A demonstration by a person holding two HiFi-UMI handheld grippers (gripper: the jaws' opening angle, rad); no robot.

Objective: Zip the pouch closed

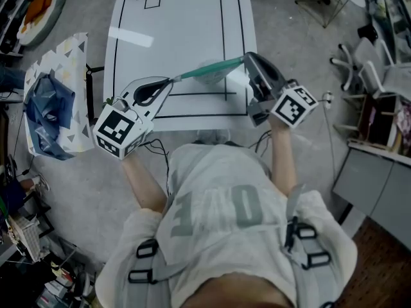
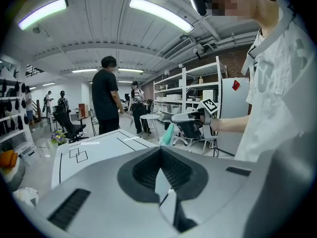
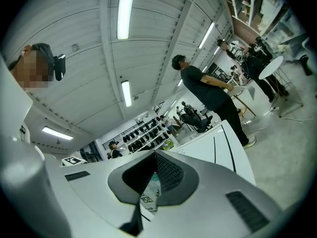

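Teal-edged and translucent, the pouch (image 1: 209, 70) is hanging stretched in the air just above the near part of the white table (image 1: 180, 24), spanning the gap between the two grippers. The left gripper (image 1: 168, 81) is pinching one end, its jaws pressed together on a thin pale strip (whether that is the zip pull cannot be told). The right gripper (image 1: 246, 59) is clamping the other end, with printed pouch material showing between its closed jaws. A person in black (image 2: 106, 95) is standing beyond the table.
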